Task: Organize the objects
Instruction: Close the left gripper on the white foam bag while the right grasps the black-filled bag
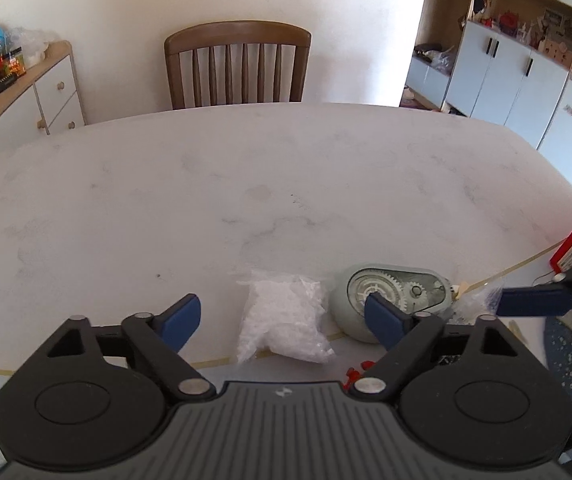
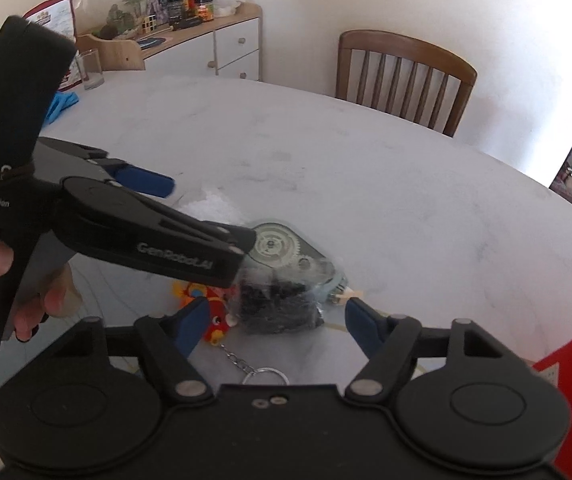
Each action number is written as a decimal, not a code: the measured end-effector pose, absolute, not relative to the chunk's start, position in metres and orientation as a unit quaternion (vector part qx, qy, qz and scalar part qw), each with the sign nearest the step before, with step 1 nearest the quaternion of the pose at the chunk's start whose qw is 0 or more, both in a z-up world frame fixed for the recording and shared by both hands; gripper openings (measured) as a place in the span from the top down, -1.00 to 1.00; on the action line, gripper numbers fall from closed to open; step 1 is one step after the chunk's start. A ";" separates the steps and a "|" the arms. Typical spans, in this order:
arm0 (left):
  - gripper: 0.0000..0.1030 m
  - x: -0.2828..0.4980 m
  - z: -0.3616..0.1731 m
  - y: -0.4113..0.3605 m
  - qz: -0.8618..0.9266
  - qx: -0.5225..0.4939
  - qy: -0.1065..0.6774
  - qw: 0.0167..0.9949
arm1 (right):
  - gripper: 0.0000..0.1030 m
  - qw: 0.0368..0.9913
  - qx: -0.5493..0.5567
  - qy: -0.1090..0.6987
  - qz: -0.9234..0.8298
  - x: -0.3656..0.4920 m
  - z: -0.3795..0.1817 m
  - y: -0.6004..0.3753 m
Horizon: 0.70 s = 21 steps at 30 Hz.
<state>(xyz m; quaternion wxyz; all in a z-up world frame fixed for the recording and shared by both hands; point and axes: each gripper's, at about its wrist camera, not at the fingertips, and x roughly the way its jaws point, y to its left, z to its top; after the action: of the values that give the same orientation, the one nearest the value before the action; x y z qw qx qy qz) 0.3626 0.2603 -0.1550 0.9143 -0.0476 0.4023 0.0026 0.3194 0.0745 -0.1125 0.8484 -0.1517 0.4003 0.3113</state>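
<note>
Fingers apart, left gripper (image 1: pixel 281 322) straddles a white bag (image 1: pixel 283 322) and right gripper (image 2: pixel 275 318) a dark bag (image 2: pixel 275 306) near the surface (image 1: pixel 205 200) edge, seemingly poised to grasp both.

A table (image 1: pixel 245 184) with a smooth, matt, pale top veined faintly like marble. Near its front edge lies a clear, crinkled plastic bag (image 1: pixel 283 326) of white bits, glossy where light catches it. Beside it sits a pale grey-green matt plastic case (image 1: pixel 366 320) with a clear window showing white plastic gears. Another clear plastic bag (image 2: pixel 277 300) holds dark pieces. A toy (image 2: pixel 213 312) of glossy red and yellow plastic hangs on a shiny metal chain and ring (image 2: pixel 265 374). Both grippers, left (image 1: pixel 283 318) and right (image 2: pixel 277 326), are matt black plastic with dull metal pins and blue matt pads. Behind the far edge, a chair (image 1: pixel 237 66) of brown wood with a satin finish. A clear drinking glass (image 2: pixel 90 69) stands near the far left corner.
</note>
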 end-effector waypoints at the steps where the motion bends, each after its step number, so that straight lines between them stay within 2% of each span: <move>1: -0.59 0.362 -0.155 0.261 0.000 -0.053 0.403 0.914 | -0.32 0.849 -0.151 0.400 0.312 0.319 -0.113 0.076; 3: -0.35 0.362 -0.154 0.262 -0.002 -0.064 0.401 0.914 | -0.32 0.849 -0.149 0.398 0.314 0.318 -0.112 0.077; 7: -0.02 0.357 -0.153 0.264 -0.007 -0.079 0.399 0.913 | -0.11 0.849 -0.148 0.398 0.313 0.319 -0.112 0.078; 9: 0.24 0.356 -0.153 0.265 -0.008 -0.077 0.398 0.914 | -0.03 0.851 -0.150 0.396 0.311 0.319 -0.111 0.079; 12: 0.36 0.356 -0.153 0.265 -0.012 -0.076 0.399 0.914 | 0.09 0.852 -0.146 0.397 0.307 0.319 -0.110 0.078; 14: 0.37 0.355 -0.152 0.265 -0.011 -0.073 0.400 0.914 | 0.21 0.854 -0.145 0.397 0.304 0.319 -0.108 0.077; 21: 0.38 0.343 -0.143 0.262 -0.003 -0.065 0.401 0.914 | 0.30 0.860 -0.121 0.399 0.294 0.321 -0.098 0.067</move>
<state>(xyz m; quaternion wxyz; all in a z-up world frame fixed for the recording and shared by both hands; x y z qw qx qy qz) 0.3434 0.2616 -0.1426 0.9136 -0.0652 0.4013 -0.0034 0.3207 0.0675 -0.0976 0.8603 -0.1212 0.3987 0.2936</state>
